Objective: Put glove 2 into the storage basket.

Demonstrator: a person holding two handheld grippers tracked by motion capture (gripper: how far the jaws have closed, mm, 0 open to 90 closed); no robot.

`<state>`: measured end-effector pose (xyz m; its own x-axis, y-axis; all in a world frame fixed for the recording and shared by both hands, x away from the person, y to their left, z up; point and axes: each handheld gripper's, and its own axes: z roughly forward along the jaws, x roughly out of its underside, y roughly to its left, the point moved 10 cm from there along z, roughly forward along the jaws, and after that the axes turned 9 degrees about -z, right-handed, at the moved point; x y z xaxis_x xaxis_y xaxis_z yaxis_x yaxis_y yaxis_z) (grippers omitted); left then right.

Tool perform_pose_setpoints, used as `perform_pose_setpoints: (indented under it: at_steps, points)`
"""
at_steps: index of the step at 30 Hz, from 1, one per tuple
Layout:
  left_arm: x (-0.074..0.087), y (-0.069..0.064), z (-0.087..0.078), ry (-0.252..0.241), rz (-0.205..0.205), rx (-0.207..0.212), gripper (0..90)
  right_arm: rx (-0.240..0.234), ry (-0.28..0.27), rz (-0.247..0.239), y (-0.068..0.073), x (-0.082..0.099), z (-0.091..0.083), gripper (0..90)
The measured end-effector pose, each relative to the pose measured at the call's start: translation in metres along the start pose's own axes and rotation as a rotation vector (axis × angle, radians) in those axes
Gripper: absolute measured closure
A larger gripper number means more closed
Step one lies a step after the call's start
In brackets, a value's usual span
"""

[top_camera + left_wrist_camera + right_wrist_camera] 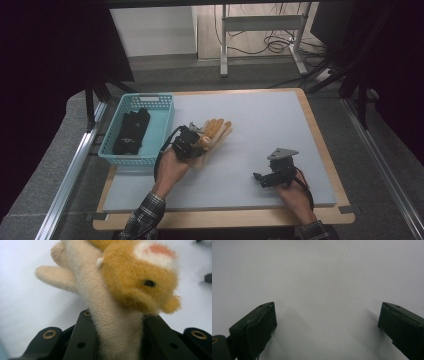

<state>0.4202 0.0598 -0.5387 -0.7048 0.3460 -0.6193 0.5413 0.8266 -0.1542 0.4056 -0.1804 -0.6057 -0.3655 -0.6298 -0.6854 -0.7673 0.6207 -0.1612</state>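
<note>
A cream knitted glove with a fuzzy orange animal face hangs a little above the pale mat, left of centre. My left gripper is shut on the glove's cuff; in the left gripper view the cream fabric is squeezed between the two black jaws, and cream finger parts stick out to the left. My right gripper rests low over the mat at the front right. Its jaws stand wide apart in the right gripper view, with bare mat between them.
A teal plastic basket stands at the mat's left edge and holds a black item. The pale mat covers a wooden table whose edge shows at the right. Metal rails run along both sides.
</note>
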Motion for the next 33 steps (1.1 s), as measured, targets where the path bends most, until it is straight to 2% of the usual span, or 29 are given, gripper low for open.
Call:
perform_pose_setpoints:
  at_steps: [9, 15, 21, 24, 29, 33]
  points:
    - [-0.018, 0.033, -0.03, -0.031, -0.04, -0.067, 76.3, 0.001, -0.001, -0.002, 0.0, 0.0, 0.0, 1.6]
    - [-0.029, 0.063, -0.058, -0.055, -0.067, -0.137, 76.1, 0.002, -0.002, -0.003, 0.0, 0.0, 0.0, 1.6]
    - [-0.032, 0.101, -0.084, -0.073, -0.13, -0.214, 75.9, 0.001, -0.001, -0.001, 0.0, 0.0, 0.0, 1.6]
    - [-0.028, 0.125, -0.095, -0.066, -0.171, -0.265, 75.8, 0.001, -0.002, -0.001, 0.0, 0.0, 0.0, 1.6]
    - [-0.018, 0.154, -0.097, -0.033, -0.225, -0.324, 75.4, 0.001, -0.001, -0.001, 0.0, 0.0, 0.0, 1.6]
    - [-0.005, 0.177, -0.087, 0.007, -0.281, -0.351, 75.2, 0.001, -0.002, -0.002, 0.0, 0.0, 0.0, 1.6]
